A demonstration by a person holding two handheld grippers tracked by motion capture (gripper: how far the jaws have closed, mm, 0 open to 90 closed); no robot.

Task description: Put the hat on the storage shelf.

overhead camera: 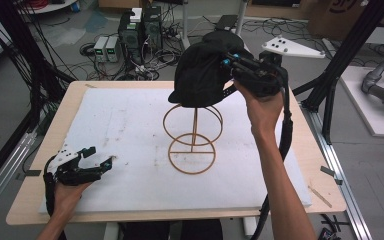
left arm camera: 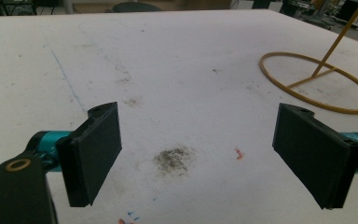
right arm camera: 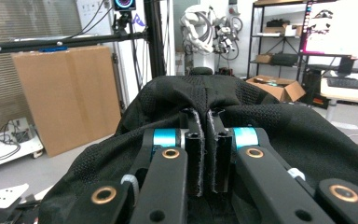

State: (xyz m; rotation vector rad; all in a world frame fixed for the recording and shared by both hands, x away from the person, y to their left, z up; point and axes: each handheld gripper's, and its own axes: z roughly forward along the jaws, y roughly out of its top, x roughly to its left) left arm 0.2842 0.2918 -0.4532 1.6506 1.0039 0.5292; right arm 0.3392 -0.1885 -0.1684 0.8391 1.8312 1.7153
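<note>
Cap [overhead camera: 202, 75] pinched in your right gripper [overhead camera: 235, 67].
Black knit fabric, bunched, above wire stand [overhead camera: 192, 132]; left gripper [overhead camera: 97, 159] jaws wide, empty.

A black knit cap [overhead camera: 202, 75] is pinched by a fold of its fabric between the jaws of the right gripper [overhead camera: 228, 63], bunched and draped ahead of it

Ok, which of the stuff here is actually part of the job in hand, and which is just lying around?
Part of the job:
- black cap, pinched in the right gripper
- gold wire stand under it
- left gripper, open, resting on the white foam mat

Lying about:
- computer boxes and cables on the floor
- white three-cornered plate
</note>
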